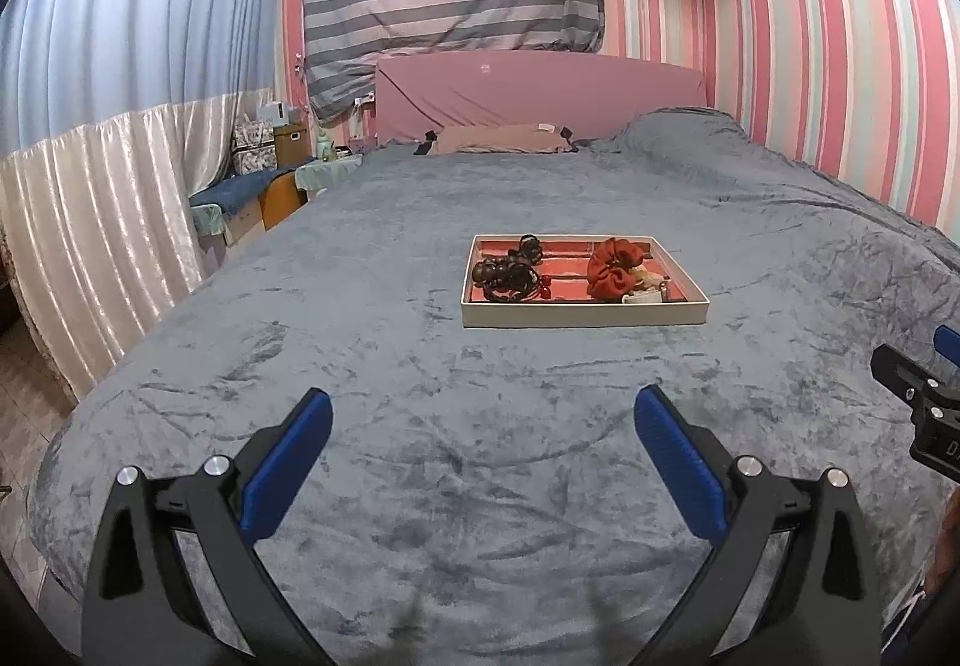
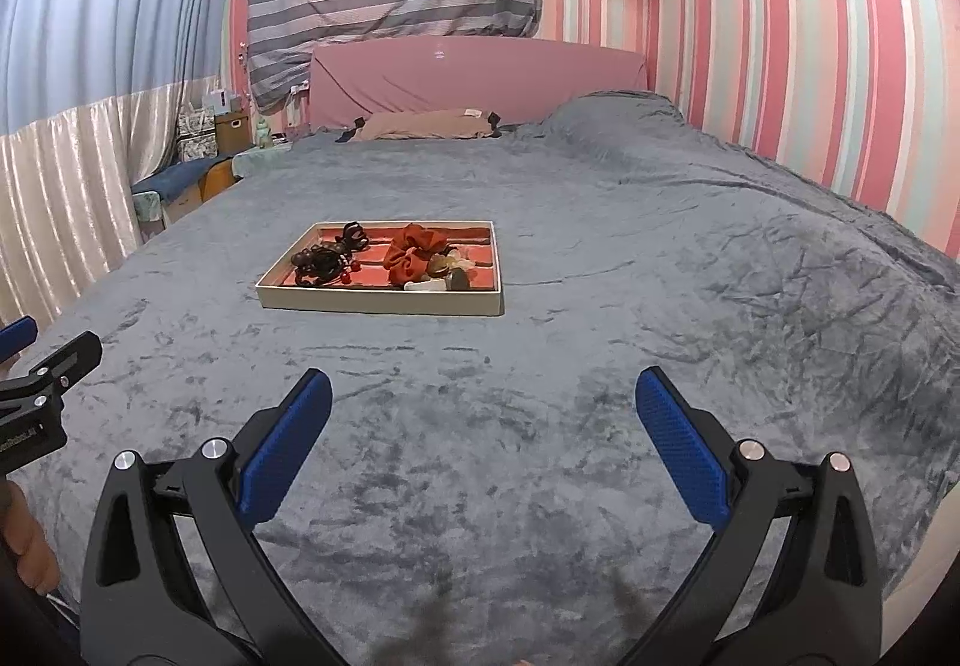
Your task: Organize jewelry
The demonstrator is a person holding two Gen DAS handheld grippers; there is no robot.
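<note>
Underfoot, so to speak, a grey velvety blanket [image 1: 420,486] spread over a bed, with a pink headboard [image 1: 540,93], striped pink wallpaper and a pale curtain [image 1: 90,222] around. Mid-bed, well ahead of both tools, a shallow white tray [image 1: 585,313] with red lining, holding a red scrunchie [image 1: 615,267], dark beads [image 1: 501,273] and a black claw clip [image 2: 355,234]. Left gripper [image 1: 483,414] and right gripper [image 2: 483,396] hovering low over the blanket, both spread wide, grasping nothing.
</note>
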